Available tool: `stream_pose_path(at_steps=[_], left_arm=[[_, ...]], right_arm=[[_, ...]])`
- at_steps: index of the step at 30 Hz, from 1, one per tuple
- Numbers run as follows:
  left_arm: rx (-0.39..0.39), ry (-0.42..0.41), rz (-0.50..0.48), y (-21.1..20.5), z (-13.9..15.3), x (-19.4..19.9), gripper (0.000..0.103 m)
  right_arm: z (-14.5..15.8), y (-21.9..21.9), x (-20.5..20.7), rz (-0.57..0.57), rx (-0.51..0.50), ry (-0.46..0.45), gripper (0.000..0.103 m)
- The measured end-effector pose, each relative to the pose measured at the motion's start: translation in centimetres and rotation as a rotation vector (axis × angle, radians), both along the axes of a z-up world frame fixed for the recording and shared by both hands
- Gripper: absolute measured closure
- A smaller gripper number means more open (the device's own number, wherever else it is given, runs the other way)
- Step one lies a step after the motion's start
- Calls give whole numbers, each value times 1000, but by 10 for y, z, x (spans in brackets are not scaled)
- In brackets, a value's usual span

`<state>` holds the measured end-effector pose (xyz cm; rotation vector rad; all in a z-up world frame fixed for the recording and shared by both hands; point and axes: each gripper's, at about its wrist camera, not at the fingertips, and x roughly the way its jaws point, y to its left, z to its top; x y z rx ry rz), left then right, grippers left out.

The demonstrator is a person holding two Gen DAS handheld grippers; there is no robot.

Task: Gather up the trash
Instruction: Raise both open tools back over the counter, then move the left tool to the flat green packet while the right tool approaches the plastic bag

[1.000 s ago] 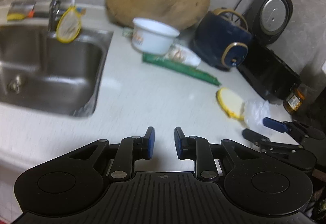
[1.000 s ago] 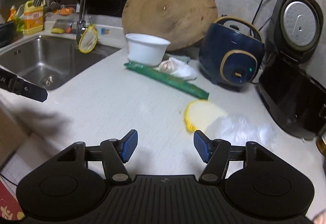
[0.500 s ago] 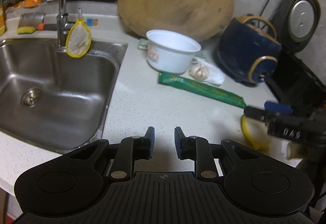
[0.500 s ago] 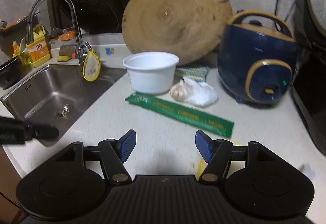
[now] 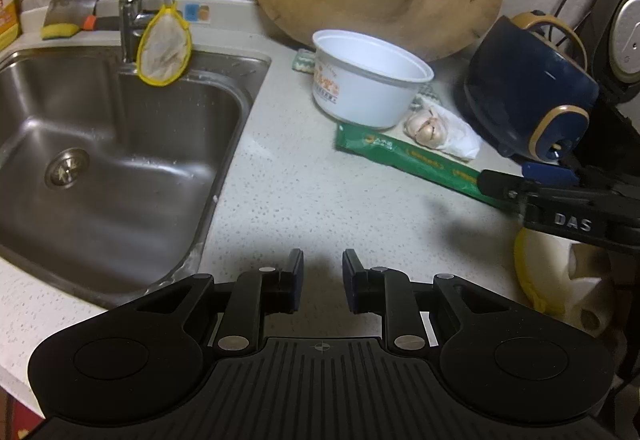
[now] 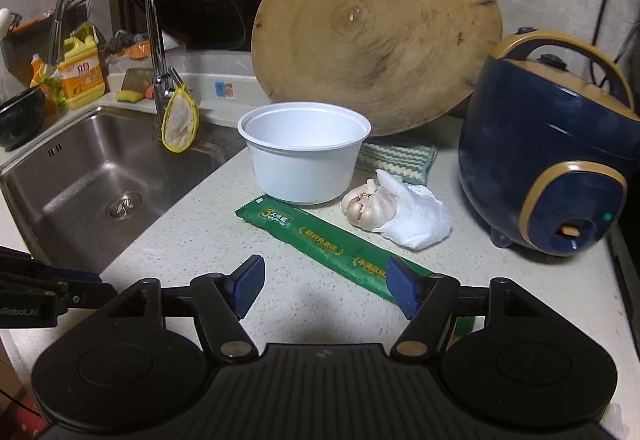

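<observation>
A long green wrapper (image 6: 320,238) lies on the speckled counter in front of a white plastic bowl (image 6: 304,153); both also show in the left wrist view, the wrapper (image 5: 404,155) and the bowl (image 5: 368,79). A garlic bulb on a crumpled white bag (image 6: 416,213) lies beside them. My right gripper (image 6: 325,286) is open and empty, its right finger over the wrapper's near end. My left gripper (image 5: 322,274) is empty with a narrow gap between its pads, above bare counter. A yellow-rimmed white lid (image 5: 536,272) lies at the right, partly hidden by the right gripper.
A steel sink (image 5: 100,143) with a tap and a hanging yellow strainer (image 5: 164,43) is at the left. A round wooden board (image 6: 376,35) leans on the back wall. A navy rice cooker (image 6: 548,167) stands at the right. A striped cloth (image 6: 396,155) lies behind the bowl.
Both grippers have moved forward toward the bowl and wrapper. The right gripper now reaches over the wrapper's near end, and the yellow lid has left its view. Jaw openings are unchanged.
</observation>
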<state>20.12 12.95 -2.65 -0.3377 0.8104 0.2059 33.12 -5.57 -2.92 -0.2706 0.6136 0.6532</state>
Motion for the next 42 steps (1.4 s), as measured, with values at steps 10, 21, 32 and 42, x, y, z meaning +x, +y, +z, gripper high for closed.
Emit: stream_pose_path(at_steps=[10, 21, 32, 42], left_arm=[[-73, -17, 25, 12, -8, 11, 79], [-186, -82, -15, 1, -6, 54, 79], [-50, -68, -119, -71, -1, 147, 79], [70, -60, -60, -76, -23, 213, 79]], right_arm=[[-35, 22, 71, -31, -95, 92, 30], [-35, -21, 59, -20, 60, 340, 30], [13, -120, 9, -246, 11, 34, 30], [-36, -211, -51, -309, 52, 144, 30]])
